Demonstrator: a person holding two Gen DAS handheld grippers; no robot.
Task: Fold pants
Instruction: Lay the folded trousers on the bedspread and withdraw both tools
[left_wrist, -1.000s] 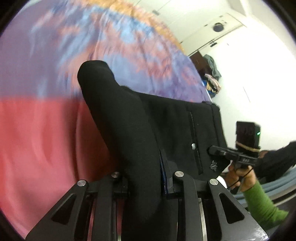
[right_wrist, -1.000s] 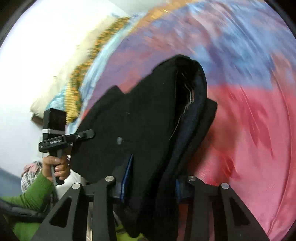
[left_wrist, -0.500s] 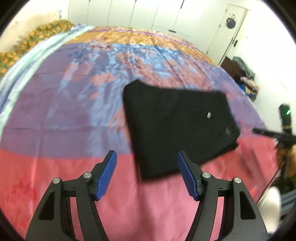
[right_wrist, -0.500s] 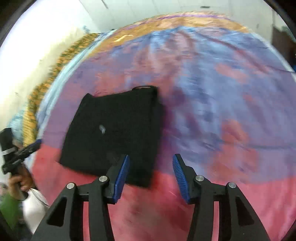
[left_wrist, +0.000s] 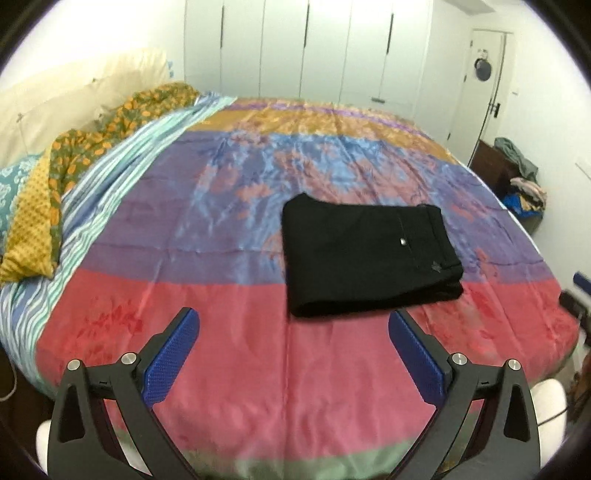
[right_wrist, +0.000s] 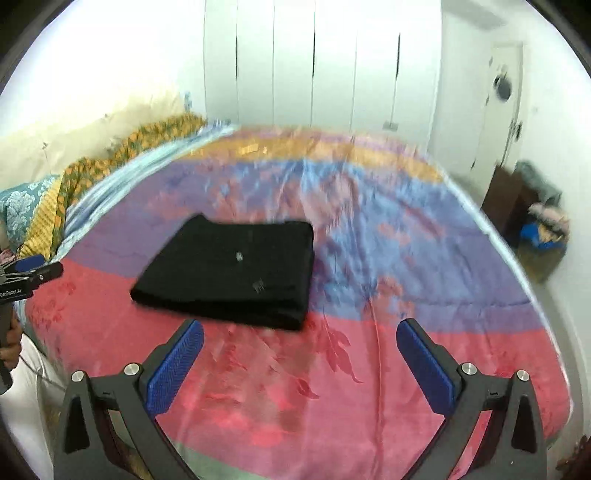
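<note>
- Folded black fabric pants (left_wrist: 365, 258) lay compact on the satin multicoloured bed cover (left_wrist: 229, 369), toward the bed's near edge.
- Left gripper (left_wrist: 293, 336) and right gripper (right_wrist: 300, 345): fingers opening wide, nothing between them.
- Judgement: fold complete; next, only tidy edges if needed.

Folded black pants (right_wrist: 229, 269) lie flat on a bed (right_wrist: 369, 387) with a multicoloured satin cover; the right claw (right_wrist: 299, 332), jaws opening and empty, hangs above the red band, the left claw (right_wrist: 31, 269) at frame's left edge

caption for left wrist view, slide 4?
Folded black pants lying on multicoloured satin bedspread, left hand-held gripper opening, empty.
</note>
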